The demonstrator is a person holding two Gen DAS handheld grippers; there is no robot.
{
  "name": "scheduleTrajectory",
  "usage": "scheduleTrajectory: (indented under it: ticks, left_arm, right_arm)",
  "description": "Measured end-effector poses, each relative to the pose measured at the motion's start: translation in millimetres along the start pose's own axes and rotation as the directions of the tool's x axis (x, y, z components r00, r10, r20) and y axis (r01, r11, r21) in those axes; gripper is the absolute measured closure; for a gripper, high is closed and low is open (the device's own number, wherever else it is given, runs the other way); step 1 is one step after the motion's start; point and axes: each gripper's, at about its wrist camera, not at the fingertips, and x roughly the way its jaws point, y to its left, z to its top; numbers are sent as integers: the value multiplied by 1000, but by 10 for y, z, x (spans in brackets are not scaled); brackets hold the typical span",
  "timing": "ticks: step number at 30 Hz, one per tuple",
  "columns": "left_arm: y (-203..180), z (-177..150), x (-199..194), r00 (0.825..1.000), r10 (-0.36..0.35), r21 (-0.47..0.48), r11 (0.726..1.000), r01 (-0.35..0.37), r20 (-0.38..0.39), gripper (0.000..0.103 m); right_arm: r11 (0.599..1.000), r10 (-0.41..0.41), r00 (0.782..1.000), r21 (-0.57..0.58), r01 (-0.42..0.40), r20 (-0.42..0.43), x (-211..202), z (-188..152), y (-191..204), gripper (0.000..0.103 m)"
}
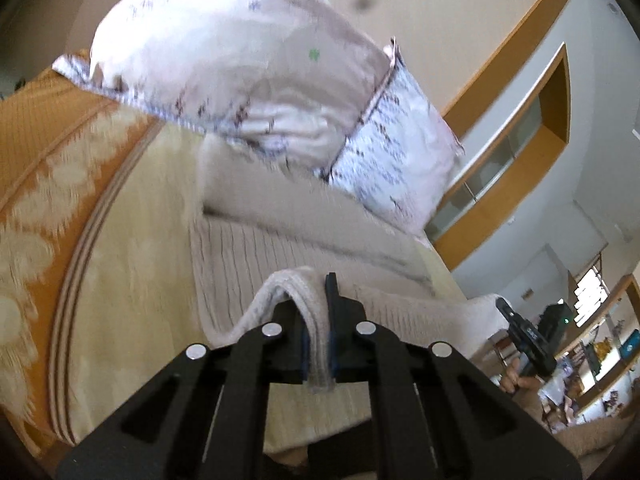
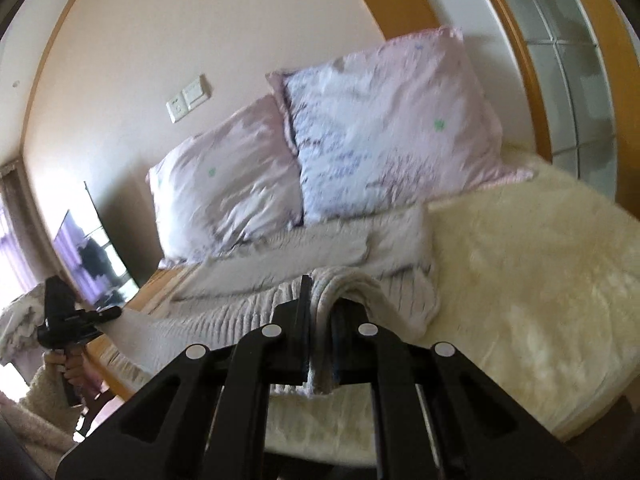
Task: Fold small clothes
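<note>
Black tongs (image 1: 318, 336), silver rivets, fuzzy cream sleeve (image 2: 36, 404)

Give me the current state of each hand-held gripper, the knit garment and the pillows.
Left hand-held gripper: shut on the knit garment's edge.
Right hand-held gripper: shut on another part of that edge.
Knit garment: beige, ribbed, near edge pinched and raised, rest lying on the bed.
Pillows: two, propped behind the garment.

A knitted garment (image 2: 248, 320) is spread on the bed (image 2: 540, 280), with two pillows (image 2: 384, 120) propped side by side behind it against the wall (image 2: 200, 20). A fleece blanket (image 2: 520, 248) is laid to its right.
</note>
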Motion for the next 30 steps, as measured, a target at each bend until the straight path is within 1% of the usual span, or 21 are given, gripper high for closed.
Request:
scheduleTrajectory:
  ticks: [9, 16, 21, 24, 27, 30]
  left_arm:
    - [-99, 357, 96, 998, 21, 35, 999, -23, 57, 97]
    - [-157, 683, 235, 994, 42, 53, 997, -47, 97, 97]
    - [-197, 853, 290, 992, 47, 66, 996, -55, 121, 97]
    - [-209, 978, 382, 990, 55, 75, 995, -65, 128, 97]
    - [-201, 1128, 559, 986, 76, 83, 993, -89, 145, 97]
    - [-122, 1239, 760, 986, 91, 55, 994, -100, 139, 97]
  right_arm:
    - [1000, 13, 998, -24, -12, 61, 127, 231, 39, 96]
    - [997, 20, 994, -72, -12, 107, 281, 484, 135, 96]
    - [997, 14, 991, -71, -5, 131, 367, 588, 139, 96]
    - [998, 7, 991, -61, 2, 137, 495, 680, 117, 96]
    - [998, -14, 991, -55, 21, 134, 690, 777, 84, 96]
    - [997, -63, 992, -30, 67, 109, 973, 842, 18, 96]
